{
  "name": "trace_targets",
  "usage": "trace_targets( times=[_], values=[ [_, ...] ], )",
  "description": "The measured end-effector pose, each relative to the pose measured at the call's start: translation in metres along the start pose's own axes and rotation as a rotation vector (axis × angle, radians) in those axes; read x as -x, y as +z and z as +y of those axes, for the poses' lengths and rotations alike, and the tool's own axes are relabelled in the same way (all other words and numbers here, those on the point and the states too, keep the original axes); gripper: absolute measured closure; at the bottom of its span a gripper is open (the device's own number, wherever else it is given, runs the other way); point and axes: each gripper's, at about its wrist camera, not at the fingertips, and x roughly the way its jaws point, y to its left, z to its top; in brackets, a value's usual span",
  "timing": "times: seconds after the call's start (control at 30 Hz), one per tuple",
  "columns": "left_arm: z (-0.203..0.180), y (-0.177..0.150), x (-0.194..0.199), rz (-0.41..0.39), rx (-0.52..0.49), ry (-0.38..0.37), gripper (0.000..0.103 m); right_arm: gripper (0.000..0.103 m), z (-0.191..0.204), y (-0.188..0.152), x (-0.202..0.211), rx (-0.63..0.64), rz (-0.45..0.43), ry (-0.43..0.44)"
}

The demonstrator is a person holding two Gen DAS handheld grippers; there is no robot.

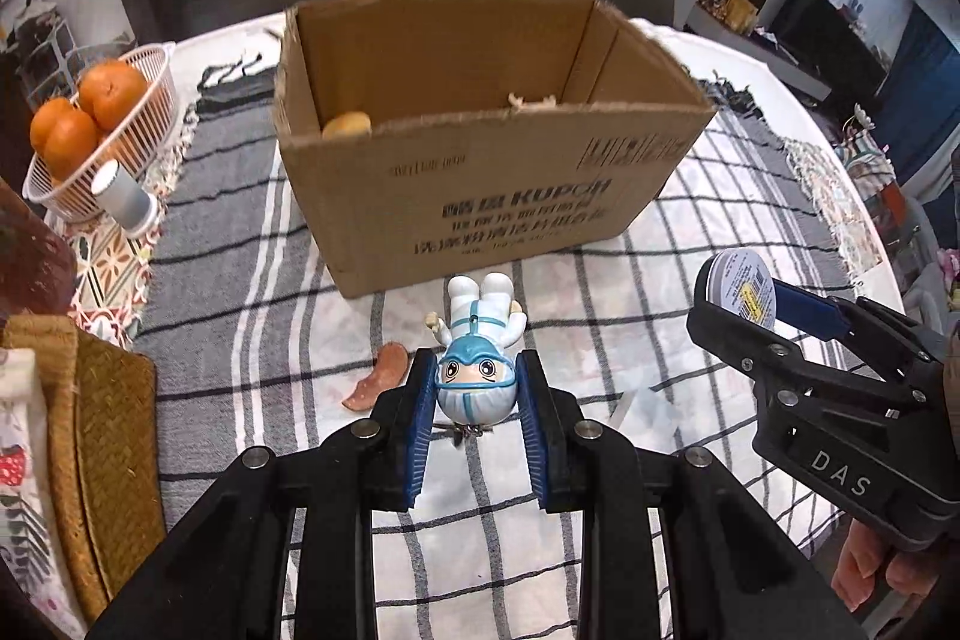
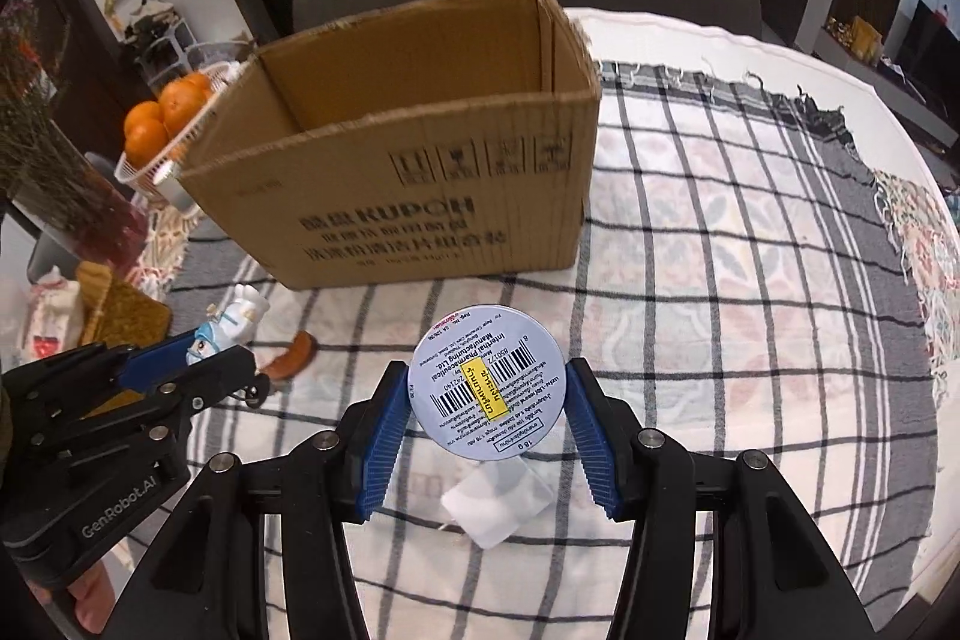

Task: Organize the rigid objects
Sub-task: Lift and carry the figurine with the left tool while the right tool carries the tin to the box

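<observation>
- The cardboard box (image 1: 480, 130) stands open-topped toward the far edge of the worktop (image 1: 750, 232), on a checked cloth; something yellow-orange already lies in its near left corner. Its near wall is tall, so either load brought over too low could catch the rim and tip the box or get knocked loose.
- The right gripper (image 2: 487, 415) clamps a round tin (image 2: 487, 381) by its thin rim, held up above the cloth near the worktop's near edge. That narrow hold looks risky: the tin could pivot or squirt out if squeezed unevenly.
- The left gripper (image 1: 474, 388) has its jaws at either side of the toy figure (image 1: 480, 346), just in front of the box; whether they press the figure yet I cannot tell. The round, smooth head could slip.
- The two grippers sit near each other, so heading for the box together risks a bump.
</observation>
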Motion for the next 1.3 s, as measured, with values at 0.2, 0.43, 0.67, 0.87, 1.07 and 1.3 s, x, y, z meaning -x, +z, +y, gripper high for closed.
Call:
trace_targets(
  times=[0.2,0.43,0.67,0.87,1.07,1.3],
  values=[
    [-0.002,0.008,0.021,-0.051,-0.018,-0.010,0.076,0.050,0.007,0.007,0.022,0.011,-0.058,0.012],
    [-0.003,0.022,0.044,-0.106,-0.038,-0.012,0.076,0.050,0.013,0.019,0.043,0.017,-0.114,0.047],
    [-0.004,0.037,0.061,-0.150,-0.049,-0.012,0.076,0.050,0.017,0.032,0.057,0.015,-0.160,0.080],
    [-0.004,0.053,0.071,-0.180,-0.052,-0.014,0.076,0.050,0.017,0.047,0.063,0.001,-0.187,0.117],
    [0.000,0.071,0.074,-0.197,-0.051,-0.004,0.076,0.050,0.020,0.064,0.066,0.006,-0.205,0.121],
    [0.003,0.092,0.073,-0.213,-0.053,0.003,0.076,0.050,0.021,0.085,0.065,0.018,-0.209,0.118]
  ],
)
